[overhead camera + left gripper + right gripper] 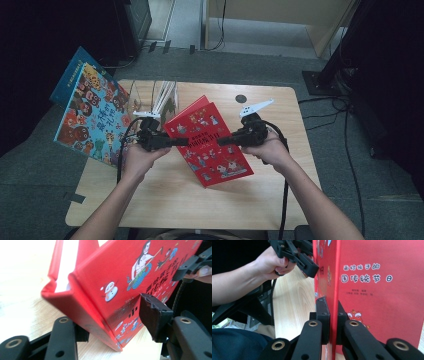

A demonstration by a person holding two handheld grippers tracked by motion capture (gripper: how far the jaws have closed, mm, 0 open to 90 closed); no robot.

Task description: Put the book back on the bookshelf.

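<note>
Red book is sitting mid-bench, tilted up off the wood, held between both grippers. Long axis is running from far-left to near-right in the high view; front cover is facing up and toward the person, spine on the left side.

Right gripper is clamping the book's right edge: in the right gripper view the jaws are pinching the cover board between them, pads pressed on both faces.

Left gripper is straddling the spine side. In the left gripper view one pad is standing just off the cover, so no clamp there yet; jaws partly apart.

Both grippers are about equally near, on opposite long edges. Judgement: the coming move depends on the left gripper seating across the spine.

Wire book rack and blue picture book are standing well apart, far-left.
</note>
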